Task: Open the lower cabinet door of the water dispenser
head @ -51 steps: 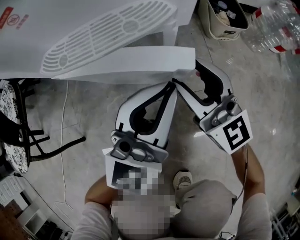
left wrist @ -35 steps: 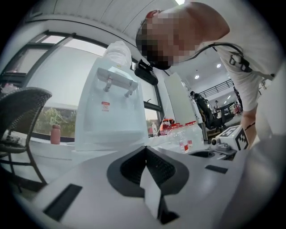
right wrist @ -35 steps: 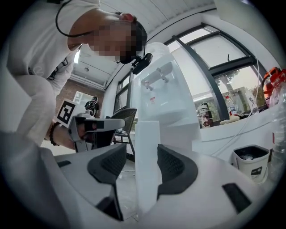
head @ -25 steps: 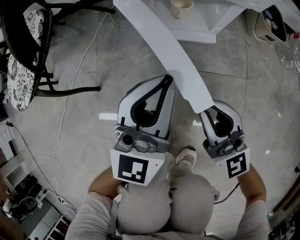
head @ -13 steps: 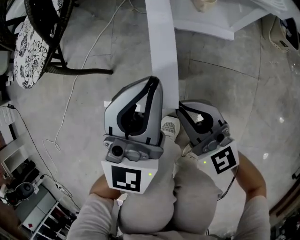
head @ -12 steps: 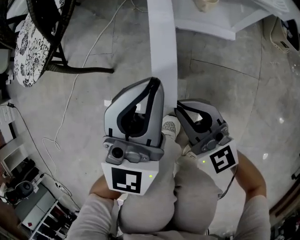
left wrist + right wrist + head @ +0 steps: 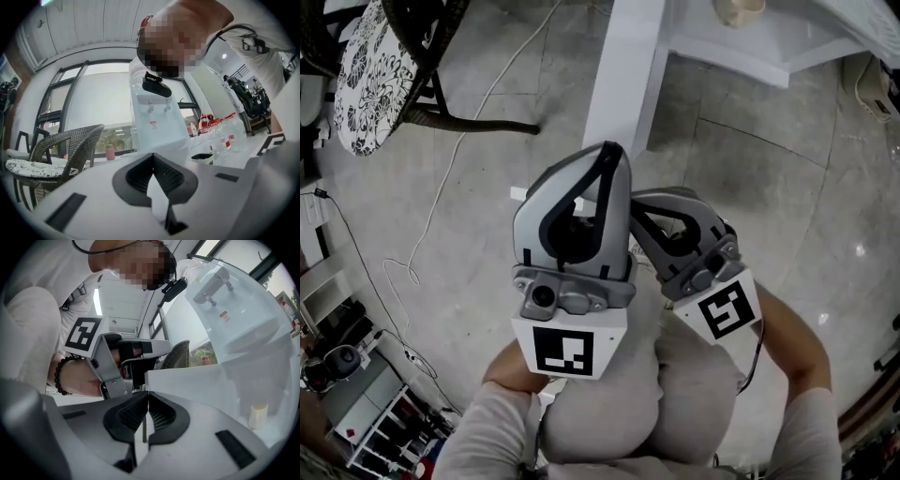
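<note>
The white water dispenser point(image 7: 234, 319) stands ahead with its lower cabinet door point(image 7: 628, 75) swung wide open, seen nearly edge-on from above. The open cabinet floor point(image 7: 741, 47) holds a small cream cup point(image 7: 739, 9). My left gripper point(image 7: 607, 148) is shut, with its tips over the door's near end. In the left gripper view its jaws point(image 7: 153, 157) meet with nothing gripped. My right gripper point(image 7: 630, 197) sits close beside it on the right, shut. In the right gripper view its tips point(image 7: 148, 393) rest at the corner of the door point(image 7: 197, 380), not clamped on it.
A wicker chair point(image 7: 384, 56) with a patterned cushion stands at the left, and a cable point(image 7: 441, 187) trails over the tiled floor. Water bottles point(image 7: 225, 136) stand to the right of the dispenser. The person's knees point(image 7: 619, 403) are just below the grippers.
The door has swung from a slant to nearly straight toward me. The right gripper has moved left, from the door's end to beside the left gripper. Both grippers sit higher in the view.
</note>
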Motion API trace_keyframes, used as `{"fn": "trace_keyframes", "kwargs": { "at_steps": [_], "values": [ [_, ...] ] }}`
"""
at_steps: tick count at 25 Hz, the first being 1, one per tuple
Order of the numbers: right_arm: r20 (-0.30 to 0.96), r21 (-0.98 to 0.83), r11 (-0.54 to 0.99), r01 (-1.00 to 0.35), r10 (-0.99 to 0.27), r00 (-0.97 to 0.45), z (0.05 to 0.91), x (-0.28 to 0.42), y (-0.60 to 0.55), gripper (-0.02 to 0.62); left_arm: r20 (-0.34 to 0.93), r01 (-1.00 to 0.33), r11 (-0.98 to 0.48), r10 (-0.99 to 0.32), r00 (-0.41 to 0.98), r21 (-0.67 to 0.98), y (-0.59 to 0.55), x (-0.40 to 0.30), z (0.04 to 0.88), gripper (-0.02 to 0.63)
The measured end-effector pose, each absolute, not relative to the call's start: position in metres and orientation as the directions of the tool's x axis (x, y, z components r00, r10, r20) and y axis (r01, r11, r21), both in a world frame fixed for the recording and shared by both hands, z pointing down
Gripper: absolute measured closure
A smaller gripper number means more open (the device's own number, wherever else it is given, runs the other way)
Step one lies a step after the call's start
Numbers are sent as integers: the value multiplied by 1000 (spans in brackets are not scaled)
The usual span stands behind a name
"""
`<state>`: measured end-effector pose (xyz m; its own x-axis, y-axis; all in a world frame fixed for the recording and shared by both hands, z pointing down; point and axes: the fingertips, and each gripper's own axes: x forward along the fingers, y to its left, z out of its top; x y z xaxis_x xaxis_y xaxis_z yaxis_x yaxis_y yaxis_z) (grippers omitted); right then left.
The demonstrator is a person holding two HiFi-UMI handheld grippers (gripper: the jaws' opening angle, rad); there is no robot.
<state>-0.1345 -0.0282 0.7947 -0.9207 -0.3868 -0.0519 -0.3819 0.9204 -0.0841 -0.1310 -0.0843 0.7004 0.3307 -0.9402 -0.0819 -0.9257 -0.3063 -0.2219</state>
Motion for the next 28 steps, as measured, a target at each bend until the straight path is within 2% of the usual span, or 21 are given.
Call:
{"fn": "trace_keyframes", "kwargs": {
  "at_steps": [5,15,23,28],
  "values": [
    [-51,-92,937,-336,-342,-938,794,-153,-33,575,-70,-940,-242,-962,266,-242,-85,-160,688,604],
    [-88,-154,924,-350,-365,-927,777,-142,-26,575,-106,-938,-258,-952,288,-233,-78,-160,666,604],
    [-124,-189,847,-497,-523,-843,700,-87,-38,577,-101,-929,-301,-939,328,-216,-82,-143,632,604],
    [-113,-184,776,-604,-627,-771,628,-55,-59,576,-98,-931,-323,-934,342,-168,-86,-132,577,604]
  ]
}}
